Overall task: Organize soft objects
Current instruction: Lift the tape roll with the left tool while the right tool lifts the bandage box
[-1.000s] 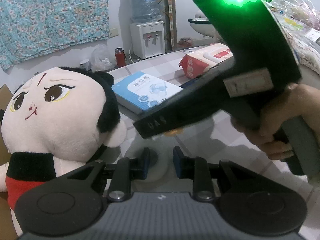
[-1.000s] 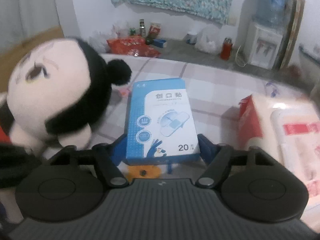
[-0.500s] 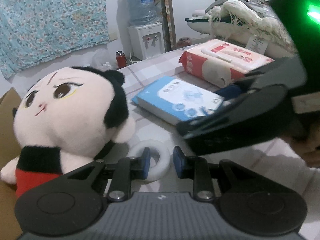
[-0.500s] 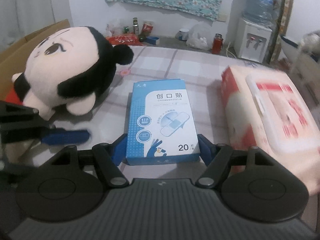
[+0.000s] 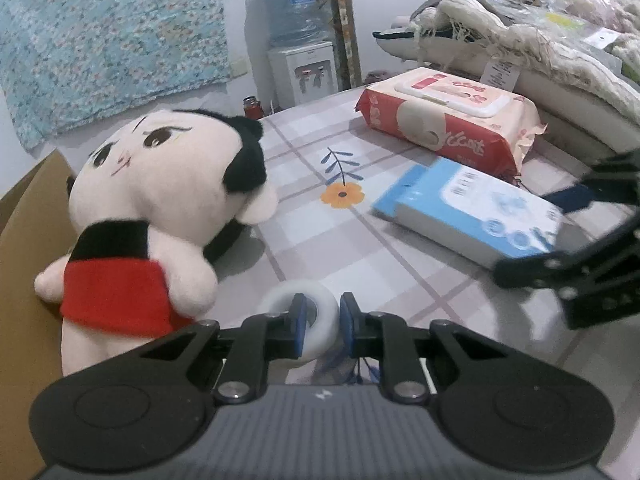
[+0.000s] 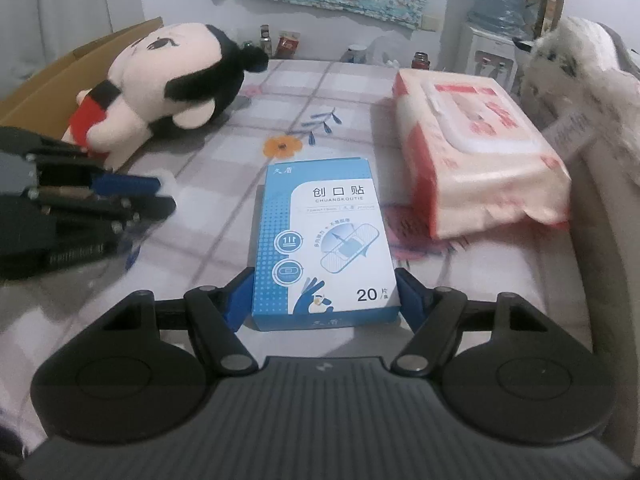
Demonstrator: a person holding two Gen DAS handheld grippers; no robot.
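Your right gripper [image 6: 325,298] clamped the near end of the blue bandage box [image 6: 325,240], which pointed away across the checked tablecloth [image 6: 224,148]. Your left gripper [image 5: 322,326] pinched the white tape roll [image 5: 316,312] just beside the plush doll [image 5: 160,200]. The doll lay at the far left against a cardboard box [image 6: 52,80]; the wipes pack [image 6: 472,152] lay right, open cloth between.

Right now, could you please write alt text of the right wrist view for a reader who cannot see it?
The right gripper grips a blue bandage box by its sides on a checked tablecloth. A wipes pack lies to the right, a plush doll far left beside a cardboard box, and the left gripper enters from the left.
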